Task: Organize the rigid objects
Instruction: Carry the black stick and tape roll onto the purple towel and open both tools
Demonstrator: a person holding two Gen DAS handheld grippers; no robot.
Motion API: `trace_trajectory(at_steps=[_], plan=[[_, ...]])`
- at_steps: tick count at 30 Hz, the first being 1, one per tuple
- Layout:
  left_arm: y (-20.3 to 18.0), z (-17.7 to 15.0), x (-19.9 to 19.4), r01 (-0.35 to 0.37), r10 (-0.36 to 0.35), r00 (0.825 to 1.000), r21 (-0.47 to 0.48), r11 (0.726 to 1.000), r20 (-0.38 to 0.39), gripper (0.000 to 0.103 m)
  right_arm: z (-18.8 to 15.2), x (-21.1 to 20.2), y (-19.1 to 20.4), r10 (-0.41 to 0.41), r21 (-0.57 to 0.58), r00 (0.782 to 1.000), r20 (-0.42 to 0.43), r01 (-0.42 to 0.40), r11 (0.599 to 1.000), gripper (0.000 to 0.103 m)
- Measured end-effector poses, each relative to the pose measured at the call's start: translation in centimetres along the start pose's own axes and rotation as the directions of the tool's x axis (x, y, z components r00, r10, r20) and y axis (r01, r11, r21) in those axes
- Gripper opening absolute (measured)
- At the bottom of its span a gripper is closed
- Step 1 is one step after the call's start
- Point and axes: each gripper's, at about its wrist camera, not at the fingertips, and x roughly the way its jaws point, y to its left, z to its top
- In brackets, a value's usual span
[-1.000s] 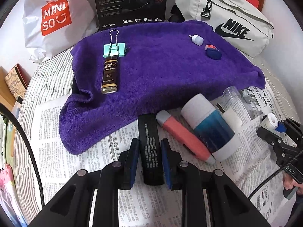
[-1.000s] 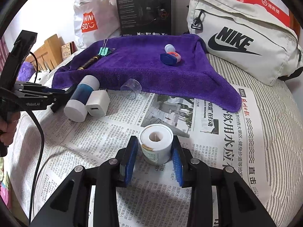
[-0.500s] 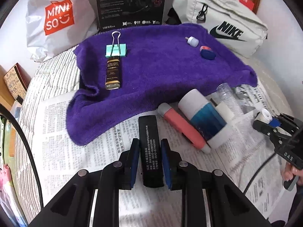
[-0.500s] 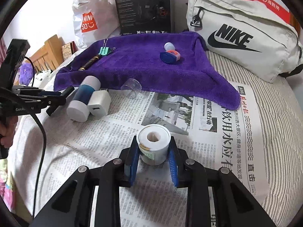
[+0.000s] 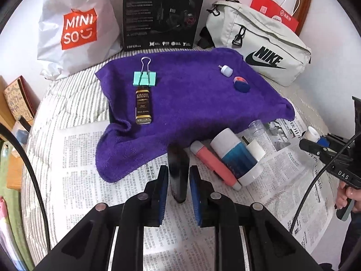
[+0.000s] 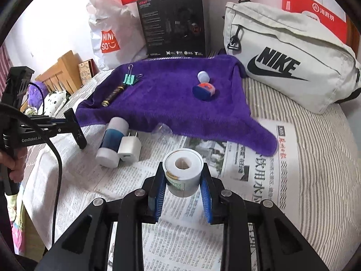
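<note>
My left gripper (image 5: pixel 178 178) is shut on a black rectangular bar (image 5: pixel 178 171), tilted and lifted off the newspaper. My right gripper (image 6: pixel 182 178) is shut on a white roll of tape (image 6: pixel 183 171), held above the newspaper. A purple towel (image 5: pixel 191 99) carries a green binder clip (image 5: pixel 144 78), a small brown bottle (image 5: pixel 142 105), a white cap (image 5: pixel 226 70) and a blue-and-orange piece (image 5: pixel 241 85). On the newspaper lie a pink tube (image 5: pixel 214 166), a blue-and-white bottle (image 5: pixel 237 155), a white charger (image 6: pixel 129 148) and a clear cup (image 5: pixel 256 127).
A Miniso bag (image 5: pixel 76 29), a black box (image 5: pixel 162 13) and a Nike bag (image 5: pixel 264 47) stand at the back. Newspaper (image 6: pixel 248 176) covers the striped bed. A wooden headboard (image 6: pixel 61 74) is at the left. The other gripper shows in each view (image 5: pixel 325 149) (image 6: pixel 45 126).
My left gripper has lifted the black bar off the newspaper and tilted it. My right gripper has closed on the tape roll and raised it.
</note>
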Motion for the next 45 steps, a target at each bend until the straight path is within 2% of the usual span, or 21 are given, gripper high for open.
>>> trace_trajectory(at_steps=[8,15,16,18,22,25,30,45], plan=[[0.7,-0.6,2.3,0.004,-0.005,0.998,-0.027,1.000,-0.055,0.019,-0.2,0.9,0.3,0.007,-0.003,1.000,-0.028,-0.007,1.000,0.028],[0.6,0.5,3.2,-0.008,0.005,0.999,-0.066,0.998,-0.043,0.019,-0.6,1.3,0.2,0.018,0.006,0.999,-0.044,-0.018,1.000,0.028],[0.7,0.7,3.3,0.003,-0.006,0.999,-0.070,0.998,-0.045,0.014,-0.7,1.4,0.2,0.018,0.008,0.999,-0.047,-0.017,1.000,0.028],[0.6,0.8,3.3,0.035,-0.039,0.998,-0.069,0.997,-0.051,0.013,-1.0,1.5,0.2,0.020,0.008,0.998,-0.055,-0.020,1.000,0.028],[0.1,0.6,2.5,0.009,-0.010,0.999,-0.032,0.999,-0.048,0.013,-1.5,1.5,0.2,0.025,0.013,0.998,-0.059,-0.025,1.000,0.029],[0.2,0.6,1.7,0.015,-0.016,0.999,-0.034,0.999,-0.041,0.013,-1.3,1.5,0.1,0.024,0.009,0.998,-0.056,-0.024,1.000,0.028],[0.4,1.0,0.7,0.014,-0.014,1.000,-0.032,0.999,-0.024,0.013,-0.2,1.0,0.1,0.021,-0.008,0.999,-0.035,-0.022,1.000,0.028],[0.8,5.3,-0.2,0.023,-0.023,0.999,0.006,1.000,0.025,0.013,5.7,1.3,-0.4,-0.010,-0.053,1.000,0.016,0.011,0.999,0.028]])
